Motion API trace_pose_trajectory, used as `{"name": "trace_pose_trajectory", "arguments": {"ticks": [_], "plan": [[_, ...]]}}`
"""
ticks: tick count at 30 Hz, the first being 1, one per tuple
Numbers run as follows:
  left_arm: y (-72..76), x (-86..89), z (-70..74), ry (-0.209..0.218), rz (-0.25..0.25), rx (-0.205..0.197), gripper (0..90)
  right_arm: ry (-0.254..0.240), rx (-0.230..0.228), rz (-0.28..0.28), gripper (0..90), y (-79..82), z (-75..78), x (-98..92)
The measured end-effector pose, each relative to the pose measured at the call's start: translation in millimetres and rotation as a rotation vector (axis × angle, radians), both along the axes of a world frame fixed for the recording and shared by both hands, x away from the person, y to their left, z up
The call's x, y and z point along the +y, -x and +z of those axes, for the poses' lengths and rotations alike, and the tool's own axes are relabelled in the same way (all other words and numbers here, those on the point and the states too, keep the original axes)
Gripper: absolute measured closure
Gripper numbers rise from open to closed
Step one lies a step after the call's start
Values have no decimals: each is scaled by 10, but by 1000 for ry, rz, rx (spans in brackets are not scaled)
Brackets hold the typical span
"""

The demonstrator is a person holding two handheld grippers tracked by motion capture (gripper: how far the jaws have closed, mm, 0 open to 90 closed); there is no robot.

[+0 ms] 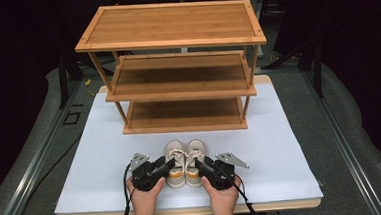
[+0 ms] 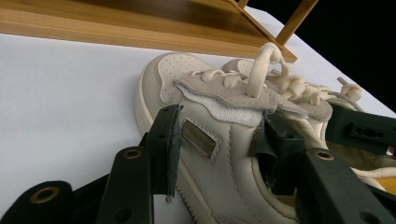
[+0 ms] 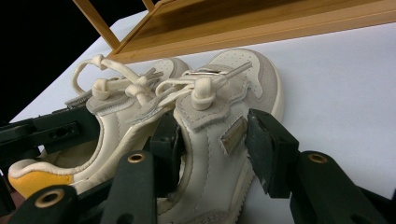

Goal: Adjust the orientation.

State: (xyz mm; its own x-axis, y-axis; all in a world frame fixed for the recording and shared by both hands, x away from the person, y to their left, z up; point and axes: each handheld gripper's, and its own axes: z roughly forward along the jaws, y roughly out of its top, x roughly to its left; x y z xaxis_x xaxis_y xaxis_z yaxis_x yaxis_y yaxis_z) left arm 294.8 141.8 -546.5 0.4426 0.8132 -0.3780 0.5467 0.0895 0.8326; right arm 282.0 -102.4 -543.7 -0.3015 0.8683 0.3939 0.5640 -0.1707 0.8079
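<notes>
- At the near edge of the white-covered table (image 1: 105, 142), I hold my left tongs (image 1: 168, 165) and my right tongs (image 1: 198, 164) against a pair of small cream leather sneakers with looped laces, one tool to each shoe.
- The left cream sneaker (image 1: 176, 163) and the right cream sneaker (image 1: 195, 162) stand side by side, touching, toes toward the three-tier bamboo shoe rack (image 1: 176, 63) at the back of the table; bare white surface lies between toes and rack.
- My left tongs (image 2: 219, 144) straddle the outer wall of the left cream sneaker (image 2: 219, 158): one black jaw lies against the outside of the shoe beside a small metal tag, the other sits inside the collar. I cannot tell whether the pads press firmly enough to count as a grasp.
- My right tongs (image 3: 212, 140) straddle the right cream sneaker (image 3: 215, 140) the same way: one jaw down inside the opening, the other just off the outer side near its metal tag, a sliver of gap showing. These tongs read as released, not yet clenched.
- The yellow-orange heel lining of the left cream sneaker (image 3: 42, 179) shows in the right gripper view.
- Both shoes rest flat on the table, soles down.
</notes>
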Motion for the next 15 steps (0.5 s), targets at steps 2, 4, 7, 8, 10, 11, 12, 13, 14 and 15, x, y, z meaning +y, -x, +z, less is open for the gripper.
{"name": "trace_pose_trajectory", "arguments": {"ticks": [2,4,7,8,10,11,12,13,14,15], "plan": [[-3,0,3,0,-2,1,541,-2,0,-3,565,0,4,1],[-3,-2,8,0,-2,0,541,-3,-2,-5,565,1,9,3],[-6,-1,25,-2,-4,-2,542,-12,0,0,566,8,20,0],[-7,-2,32,-2,-4,-3,542,-12,0,0,566,8,20,0],[-10,0,47,-1,-3,-4,542,-11,2,3,566,10,31,-3],[-12,1,68,-2,-5,-5,542,-18,-1,-1,566,9,43,1],[-12,1,68,-2,-5,-5,542,-18,-1,-1,566,9,43,1],[-11,0,81,-3,-4,-8,542,-16,0,4,566,11,53,-2],[-8,3,96,-6,-5,-8,542,-18,-10,-10,566,9,57,8],[-9,2,108,-4,-4,-12,542,-15,-3,-1,566,12,72,1]]}}
